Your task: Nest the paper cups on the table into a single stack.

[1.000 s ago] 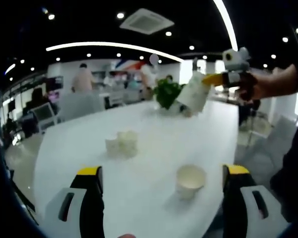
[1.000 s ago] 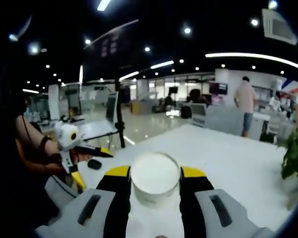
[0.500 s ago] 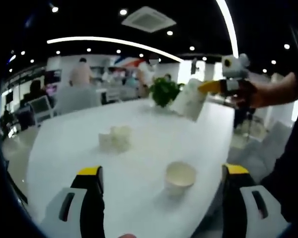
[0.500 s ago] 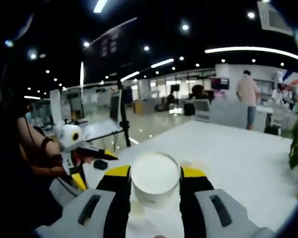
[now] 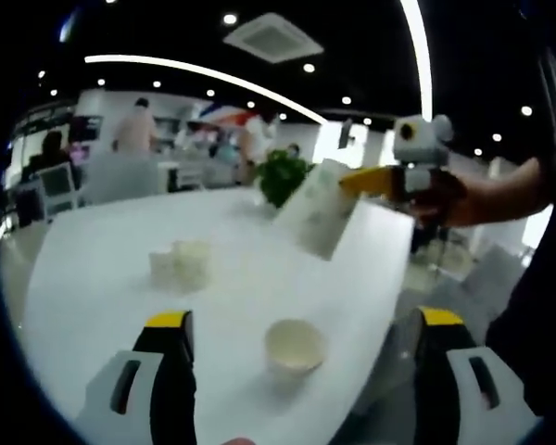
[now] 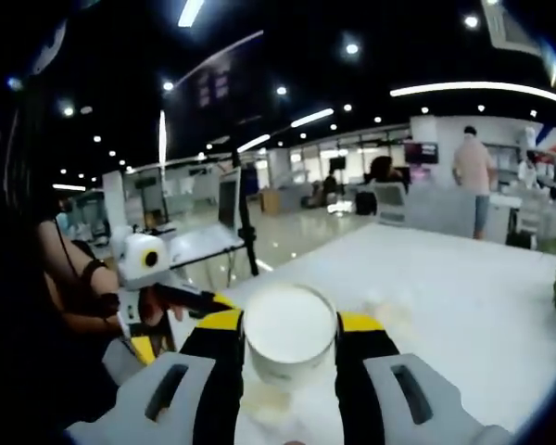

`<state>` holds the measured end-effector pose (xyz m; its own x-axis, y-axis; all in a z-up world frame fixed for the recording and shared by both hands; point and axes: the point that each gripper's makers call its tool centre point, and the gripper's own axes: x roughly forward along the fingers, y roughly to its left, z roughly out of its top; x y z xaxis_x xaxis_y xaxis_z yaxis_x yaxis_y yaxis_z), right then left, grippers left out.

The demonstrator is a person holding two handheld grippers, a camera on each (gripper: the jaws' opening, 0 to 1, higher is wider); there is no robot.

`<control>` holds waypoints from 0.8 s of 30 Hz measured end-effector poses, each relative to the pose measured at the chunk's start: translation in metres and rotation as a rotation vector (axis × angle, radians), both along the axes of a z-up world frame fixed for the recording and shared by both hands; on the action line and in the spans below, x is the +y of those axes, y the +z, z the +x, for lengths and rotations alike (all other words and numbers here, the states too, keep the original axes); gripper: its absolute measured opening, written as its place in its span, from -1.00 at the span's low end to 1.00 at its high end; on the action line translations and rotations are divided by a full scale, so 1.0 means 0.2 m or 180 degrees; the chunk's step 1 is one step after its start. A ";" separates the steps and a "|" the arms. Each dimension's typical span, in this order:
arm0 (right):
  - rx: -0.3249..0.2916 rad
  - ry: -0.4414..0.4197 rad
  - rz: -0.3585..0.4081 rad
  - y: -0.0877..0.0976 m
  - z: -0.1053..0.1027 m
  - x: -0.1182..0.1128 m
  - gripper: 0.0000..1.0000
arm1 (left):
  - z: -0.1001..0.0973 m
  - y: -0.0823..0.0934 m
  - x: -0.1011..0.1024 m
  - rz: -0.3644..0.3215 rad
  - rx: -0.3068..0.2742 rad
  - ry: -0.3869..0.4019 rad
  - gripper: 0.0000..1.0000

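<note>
A: Report surroundings and obstructions.

B: The bench (image 5: 102, 269) is white. At its far edge stands a plant (image 5: 280, 176). Beyond it are chairs (image 5: 51, 185) and people standing in an open office. In the right gripper view a stand (image 6: 244, 209) rises past the bench edge. Nothing lies between the single cup (image 5: 294, 345) and the grouped cups (image 5: 181, 265).

A: Cup count?

B: Four can be counted in the left gripper view. One upright cup sits near that camera, mouth up, between the lines of the fingers. A group sits farther off to the left; it appears to be two cups touching, but blur prevents a firm count. One held cup (image 5: 319, 209) is in the air above the bench, tilted.

A: Right gripper state?

B: The right gripper (image 6: 290, 336) is clenched on the held cup, with a finger pressed to each side. The round base faces the camera.

A: Left gripper state?

B: The left gripper (image 5: 303, 324) is released. Its fingers stand wide apart, touching nothing, over the near bench edge. A hand (image 6: 153, 306) carries it in the right gripper view.
</note>
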<state>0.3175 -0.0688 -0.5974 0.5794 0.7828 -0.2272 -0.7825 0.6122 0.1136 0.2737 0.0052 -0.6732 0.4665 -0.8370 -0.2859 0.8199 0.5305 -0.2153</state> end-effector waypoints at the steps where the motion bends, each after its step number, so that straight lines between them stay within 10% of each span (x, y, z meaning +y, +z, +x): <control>1: 0.0011 0.0008 0.0006 0.00 0.00 0.00 -0.31 | 0.00 0.01 -0.01 0.0001 -0.0007 -0.0015 0.93; 24: 0.0080 0.0134 0.0128 0.00 -0.07 0.08 -0.31 | -0.07 0.07 -0.10 -0.0156 0.0031 -0.0273 0.78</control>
